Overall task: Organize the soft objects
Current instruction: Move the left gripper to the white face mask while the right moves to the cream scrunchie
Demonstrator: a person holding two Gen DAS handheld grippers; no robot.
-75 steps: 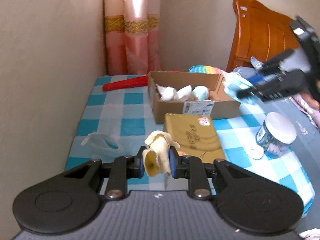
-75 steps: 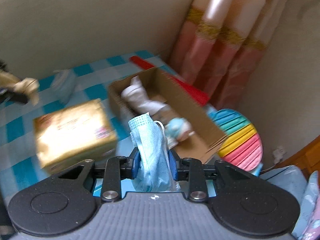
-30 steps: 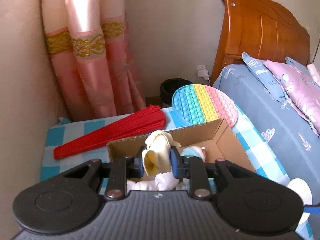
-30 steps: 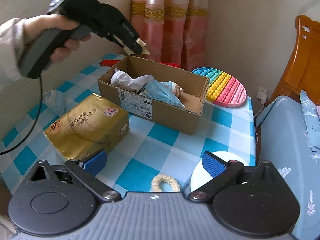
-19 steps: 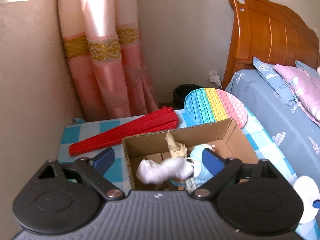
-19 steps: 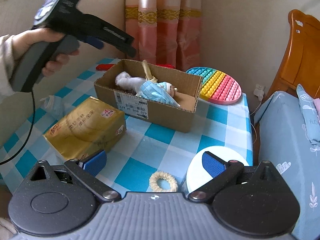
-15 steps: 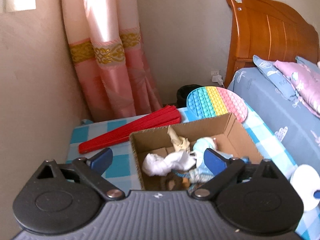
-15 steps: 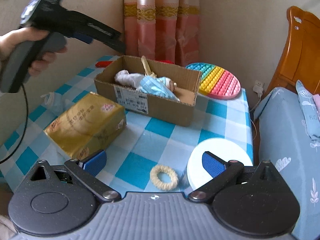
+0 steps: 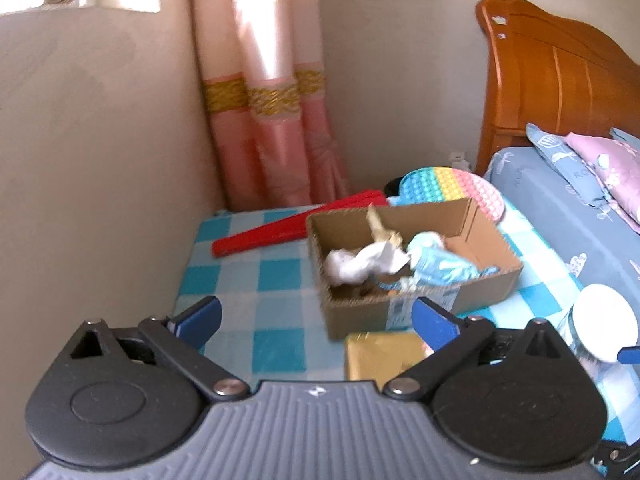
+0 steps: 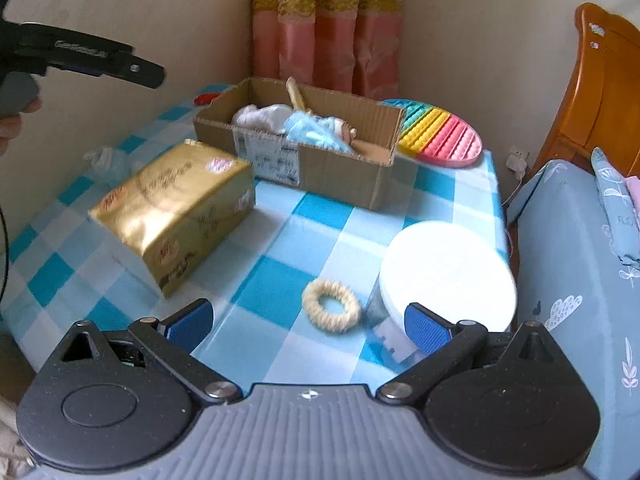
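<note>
An open cardboard box [image 9: 416, 304] [image 10: 320, 164] on the checked tablecloth holds a white cloth [image 9: 352, 262], a blue face mask [image 9: 444, 266] [image 10: 310, 130] and a cream rag [image 9: 382, 230] standing up inside. My left gripper [image 9: 314, 318] is open and empty, above the table and short of the box; it also shows in the right wrist view [image 10: 132, 68]. My right gripper [image 10: 306, 324] is open and empty, just above a cream hair tie [image 10: 331, 306]. A pale blue crumpled piece [image 10: 108, 162] lies at the table's left edge.
A gold tissue pack [image 10: 176, 204] [image 9: 380, 354] lies in front of the box. A white-lidded jar [image 10: 448, 274] [image 9: 602, 326] stands at the right. A red folded fan [image 9: 296, 230] and a rainbow pop toy [image 10: 440, 134] lie behind the box. A bed [image 9: 576, 216] is on the right.
My left gripper opened and dropped the cream rag into the box, then pulled back and up. My right gripper, open after leaving the mask in the box, moved down toward the hair tie.
</note>
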